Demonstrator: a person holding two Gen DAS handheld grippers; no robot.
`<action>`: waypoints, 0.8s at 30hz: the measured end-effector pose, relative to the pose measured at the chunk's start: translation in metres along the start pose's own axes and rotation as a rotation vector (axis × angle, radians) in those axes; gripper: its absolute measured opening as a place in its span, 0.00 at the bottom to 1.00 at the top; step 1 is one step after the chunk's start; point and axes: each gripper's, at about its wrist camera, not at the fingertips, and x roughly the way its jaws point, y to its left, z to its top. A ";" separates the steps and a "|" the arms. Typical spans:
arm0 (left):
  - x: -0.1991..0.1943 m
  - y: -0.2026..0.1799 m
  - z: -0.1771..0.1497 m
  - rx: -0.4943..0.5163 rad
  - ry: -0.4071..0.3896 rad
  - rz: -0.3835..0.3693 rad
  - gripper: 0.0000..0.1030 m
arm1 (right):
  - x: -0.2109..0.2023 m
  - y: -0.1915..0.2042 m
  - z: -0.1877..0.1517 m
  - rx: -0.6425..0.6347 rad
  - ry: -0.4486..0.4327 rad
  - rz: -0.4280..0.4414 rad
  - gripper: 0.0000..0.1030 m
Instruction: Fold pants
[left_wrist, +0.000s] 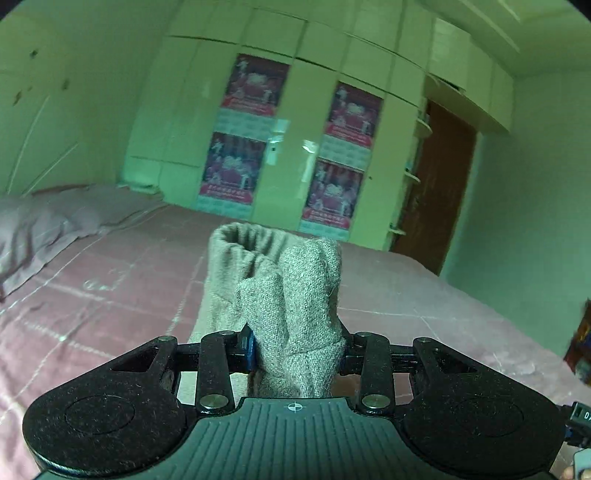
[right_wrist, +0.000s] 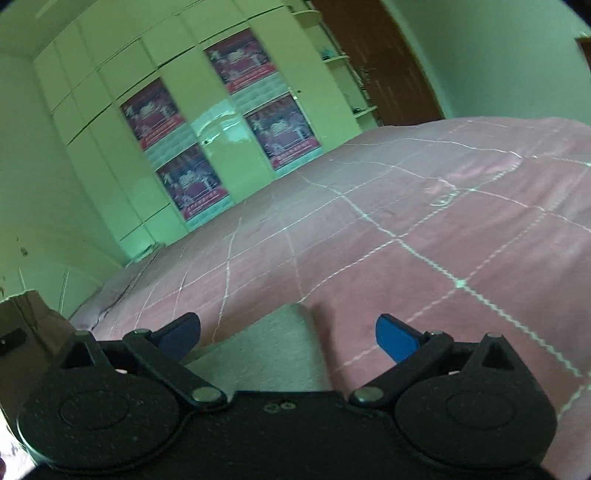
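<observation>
Right now we judge we are at the start of a fold, with one end of the pants (left_wrist: 284, 306) lifted off the bed (left_wrist: 406, 295) and the other side not yet taken. Our left gripper (left_wrist: 295, 350) is clamped on a thick bunch of the grey-brown knit; the cloth stands up between its fingers, and what looks like a gathered hem or waistband opens toward the wardrobe (left_wrist: 317, 122). Our right gripper (right_wrist: 288, 334) has its blue fingers (right_wrist: 397, 338) spread wide and holds nothing — a pale corner of the fabric (right_wrist: 273, 350) lies just below and between them, resting on the pink quilt. Next, we think, the right side must come down onto that corner and close on it, so both ends can be carried together. Whether the corner is one layer or several we cannot tell.
</observation>
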 end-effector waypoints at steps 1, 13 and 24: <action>0.009 -0.029 0.000 0.028 0.006 -0.035 0.36 | -0.004 -0.013 0.004 0.037 -0.010 -0.007 0.94; 0.026 -0.126 -0.079 0.044 0.236 -0.163 0.90 | 0.004 -0.091 -0.002 0.331 0.057 0.095 0.87; -0.048 0.005 -0.104 0.003 0.294 0.049 0.90 | 0.052 -0.041 -0.029 0.438 0.320 0.267 0.79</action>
